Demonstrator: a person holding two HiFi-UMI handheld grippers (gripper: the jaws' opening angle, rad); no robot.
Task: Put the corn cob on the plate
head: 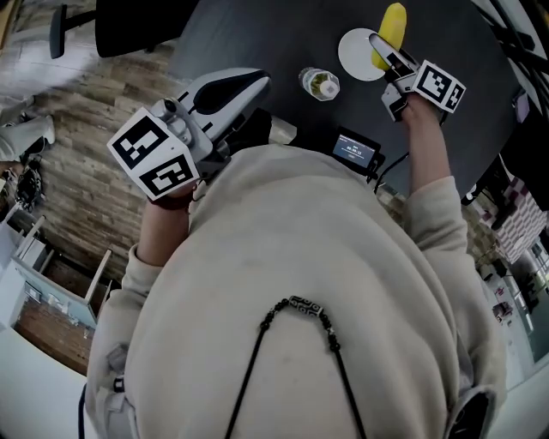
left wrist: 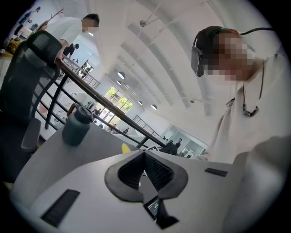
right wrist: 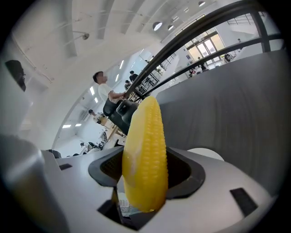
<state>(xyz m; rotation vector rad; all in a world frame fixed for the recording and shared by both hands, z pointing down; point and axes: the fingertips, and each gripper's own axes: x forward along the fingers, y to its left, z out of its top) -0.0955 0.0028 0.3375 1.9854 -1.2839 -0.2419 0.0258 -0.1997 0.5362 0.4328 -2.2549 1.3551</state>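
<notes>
The yellow corn cob is held at its lower end by my right gripper, which is shut on it. In the head view the cob overlaps the right rim of the round white plate on the dark table; I cannot tell whether it touches the plate. In the right gripper view the cob stands up between the jaws, with a slice of the plate behind them. My left gripper is held off the table's near left edge, shut with nothing in it; its pads meet.
A small bottle stands on the dark table left of the plate; it also shows in the left gripper view. A small device with a lit screen lies at the table's near edge. Wooden floor lies to the left.
</notes>
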